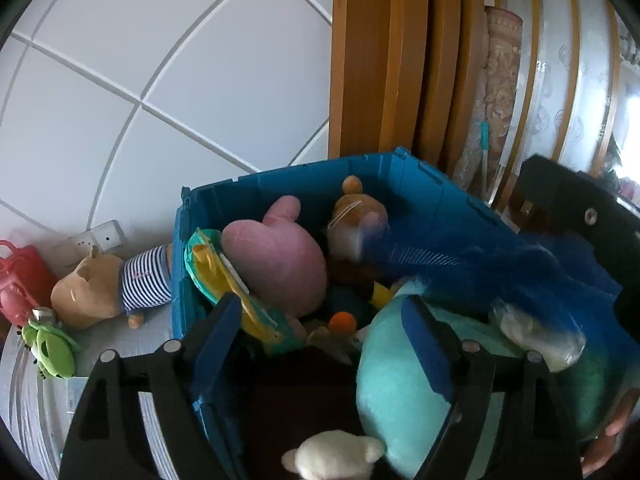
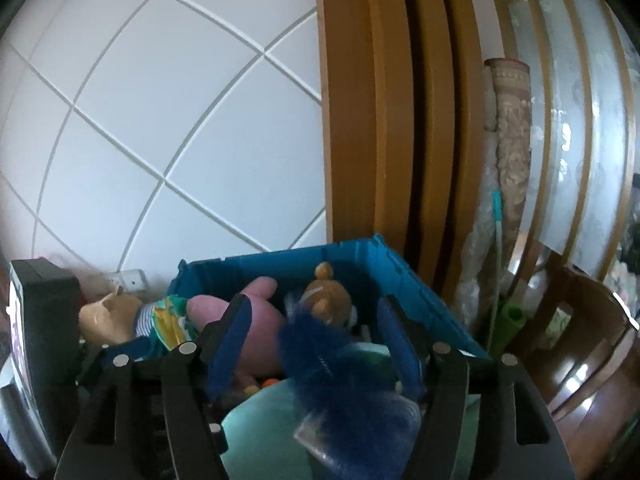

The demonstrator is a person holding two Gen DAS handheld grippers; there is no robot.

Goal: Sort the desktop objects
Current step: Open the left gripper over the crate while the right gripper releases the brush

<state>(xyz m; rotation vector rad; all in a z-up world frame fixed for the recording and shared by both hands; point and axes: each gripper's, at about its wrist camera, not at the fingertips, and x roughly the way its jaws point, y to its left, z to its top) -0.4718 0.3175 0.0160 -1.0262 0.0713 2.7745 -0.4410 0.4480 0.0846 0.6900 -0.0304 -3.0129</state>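
Left wrist: both tools (image 1: 320, 320) (image 2: 316, 340) agape, empty, over crowded blue bin (image 1: 280, 184), blue feather toy (image 1: 460, 264) between

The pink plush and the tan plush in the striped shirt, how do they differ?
The pink plush lies inside the blue crate, packed among other toys; the tan plush in the striped shirt lies outside it, against the crate's left wall. The pink plush is plain and undressed, while the tan plush wears a blue-and-white striped top. Both are soft toys lying on their sides.
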